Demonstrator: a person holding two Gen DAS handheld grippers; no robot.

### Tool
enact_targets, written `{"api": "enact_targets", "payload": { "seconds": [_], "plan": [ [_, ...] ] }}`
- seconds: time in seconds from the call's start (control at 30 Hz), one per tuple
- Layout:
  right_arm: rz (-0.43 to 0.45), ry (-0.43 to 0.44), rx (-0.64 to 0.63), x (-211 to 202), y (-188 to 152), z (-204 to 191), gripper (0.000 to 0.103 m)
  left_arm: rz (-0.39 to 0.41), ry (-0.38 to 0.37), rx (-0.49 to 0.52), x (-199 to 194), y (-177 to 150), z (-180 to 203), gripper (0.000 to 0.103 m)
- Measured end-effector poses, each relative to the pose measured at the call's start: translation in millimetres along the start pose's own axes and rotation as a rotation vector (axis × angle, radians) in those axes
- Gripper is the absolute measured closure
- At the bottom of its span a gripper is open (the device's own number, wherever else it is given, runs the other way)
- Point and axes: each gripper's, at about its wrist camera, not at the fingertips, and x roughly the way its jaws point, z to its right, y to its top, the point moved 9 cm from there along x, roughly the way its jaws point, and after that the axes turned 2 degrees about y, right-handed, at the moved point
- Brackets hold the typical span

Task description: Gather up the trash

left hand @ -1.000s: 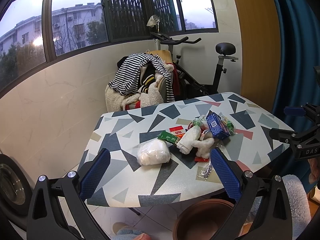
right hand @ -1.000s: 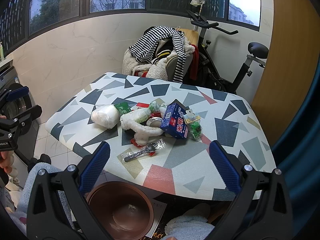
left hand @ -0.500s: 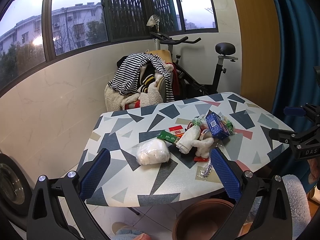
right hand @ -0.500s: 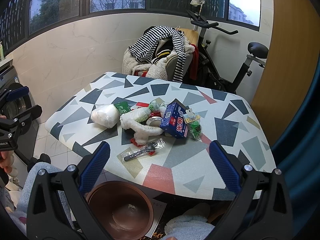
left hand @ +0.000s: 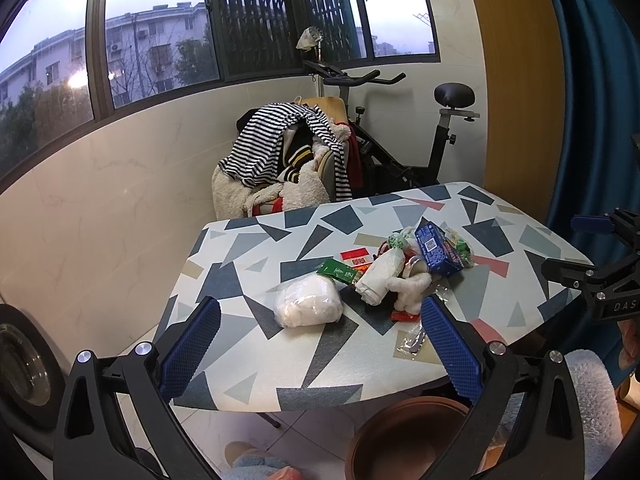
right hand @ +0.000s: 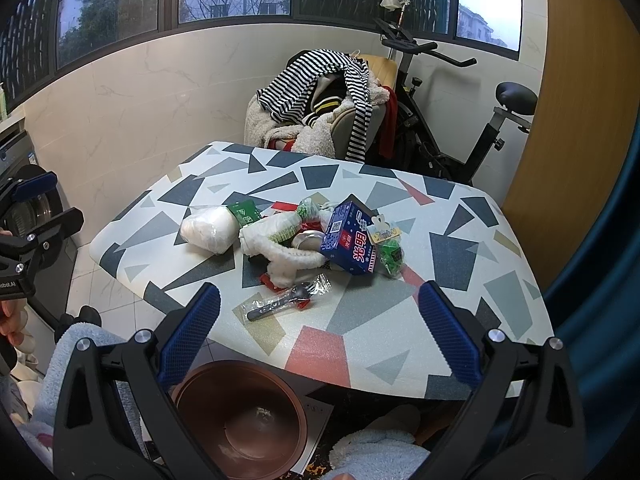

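Note:
A heap of trash lies mid-table: a white plastic bag bundle (left hand: 308, 306) (right hand: 208, 229), a blue carton (left hand: 438, 249) (right hand: 351, 238), a green packet (left hand: 337, 271) (right hand: 244, 212), a white fluffy strip (right hand: 288, 254) and a wrapped plastic fork (right hand: 288, 300). A brown bin (right hand: 240, 420) (left hand: 404, 440) stands on the floor below the table's near edge. My left gripper (left hand: 320, 344) is open and empty, held short of the table. My right gripper (right hand: 320, 336) is open and empty, above the near edge.
The patterned table (right hand: 460, 256) fills the middle. Behind it stand a chair piled with clothes (left hand: 288, 164) and an exercise bike (right hand: 460, 120). A washing machine (left hand: 20, 364) is at the left, a blue curtain (left hand: 592, 100) at the right.

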Motion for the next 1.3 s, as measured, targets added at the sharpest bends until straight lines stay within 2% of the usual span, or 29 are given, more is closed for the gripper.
{"api": "enact_targets", "payload": {
  "seconds": [0.17,0.3,0.43,0.57,0.77,0.87,1.03,1.1,1.17,1.27,1.3],
  "plan": [
    [-0.014,0.021,0.019,5.6,-3.8,0.8,0.006,-0.016,-0.027,-0.001,12.4,-11.7,-4.1,0.005],
    [-0.048,0.048,0.027,20.0,-17.1,-6.2,0.006,-0.053,-0.012,0.005,27.3,-27.7,-8.8,0.005],
    [-0.077,0.074,0.016,35.2,-34.4,-9.8,0.006,-0.048,0.002,0.018,38.7,-41.9,-13.9,0.005],
    [-0.096,0.078,0.040,48.3,-41.3,-6.8,0.006,-0.065,-0.058,-0.003,52.2,-52.0,-16.2,0.005],
    [-0.131,0.033,0.025,71.0,-42.9,5.6,0.006,-0.092,-0.062,-0.023,74.3,-58.2,-22.9,0.005],
    [-0.142,-0.065,0.009,83.8,-41.8,19.8,0.006,-0.108,-0.064,-0.047,86.3,-60.9,-27.4,0.005],
    [-0.121,-0.077,0.030,106.3,-28.9,36.0,0.006,-0.101,-0.052,-0.072,105.6,-60.8,-37.2,0.005],
    [-0.119,-0.072,0.043,122.3,-19.6,40.5,0.006,-0.114,-0.048,-0.078,114.4,-61.9,-41.1,0.005],
    [-0.126,-0.097,0.011,146.1,-9.6,41.5,0.007,-0.132,-0.076,-0.109,123.3,-63.0,-43.8,0.005],
    [-0.155,-0.105,-0.008,179.7,-2.0,37.4,0.017,-0.151,-0.072,-0.138,136.8,-64.2,-49.2,0.005],
    [-0.162,-0.108,-0.012,191.0,0.5,36.1,0.017,-0.151,-0.071,-0.139,139.2,-64.5,-49.5,0.005]
  ]
}}
